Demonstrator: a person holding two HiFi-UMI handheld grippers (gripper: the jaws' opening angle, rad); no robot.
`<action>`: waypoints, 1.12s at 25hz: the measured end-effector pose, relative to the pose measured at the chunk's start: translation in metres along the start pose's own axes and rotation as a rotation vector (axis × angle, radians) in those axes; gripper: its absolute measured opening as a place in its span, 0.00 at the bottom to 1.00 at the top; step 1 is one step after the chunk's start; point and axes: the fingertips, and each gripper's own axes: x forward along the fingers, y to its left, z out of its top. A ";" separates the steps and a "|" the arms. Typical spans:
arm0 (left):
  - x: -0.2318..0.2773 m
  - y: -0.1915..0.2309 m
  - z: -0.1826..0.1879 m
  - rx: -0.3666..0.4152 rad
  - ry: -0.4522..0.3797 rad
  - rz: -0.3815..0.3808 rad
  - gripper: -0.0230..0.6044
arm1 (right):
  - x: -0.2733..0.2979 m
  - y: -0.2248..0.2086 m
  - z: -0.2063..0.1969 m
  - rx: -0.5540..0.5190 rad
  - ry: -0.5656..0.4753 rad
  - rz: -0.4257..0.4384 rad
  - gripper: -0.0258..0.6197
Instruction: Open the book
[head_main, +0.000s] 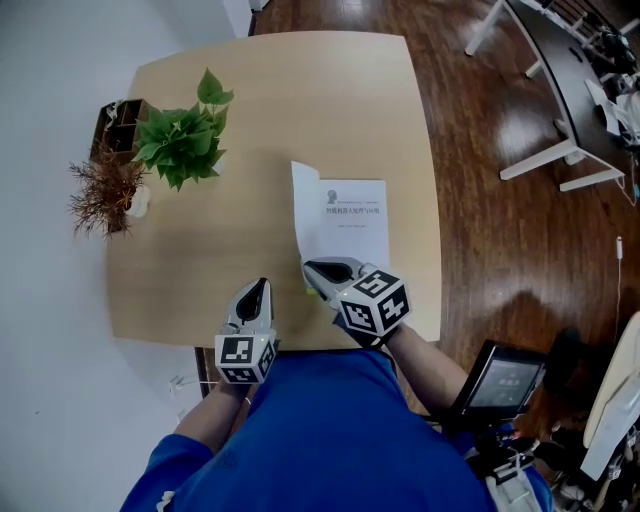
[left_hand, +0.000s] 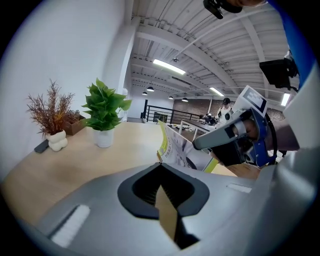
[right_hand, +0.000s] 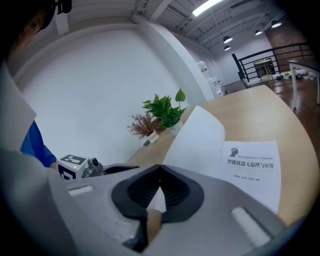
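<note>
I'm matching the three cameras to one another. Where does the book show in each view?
Head view: the book lies just right of centre, its cover lifted at the left edge.
Left gripper view: the book is right of centre, its cover standing up.
Right gripper view: the book spans centre to right, title page facing up.
Shared landmark: the green potted plant.

Book (head_main: 350, 225) lay flat on the table (head_main: 260, 100), near its right front edge; white title page exposed, bearing a small emblem and dark printed lines; cover (head_main: 303, 205) stood raised along the left side, white inside, yellow-green outside; near corner pinched in the right gripper (head_main: 310, 268).
</note>
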 end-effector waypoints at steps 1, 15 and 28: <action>-0.003 0.004 0.000 -0.003 -0.001 0.008 0.05 | 0.004 0.003 0.002 -0.003 0.000 0.005 0.04; -0.045 0.059 -0.016 -0.056 0.003 0.122 0.04 | 0.073 0.023 0.005 -0.024 0.058 0.044 0.04; -0.073 0.098 -0.035 -0.097 0.025 0.200 0.04 | 0.139 0.015 -0.027 -0.021 0.181 0.025 0.04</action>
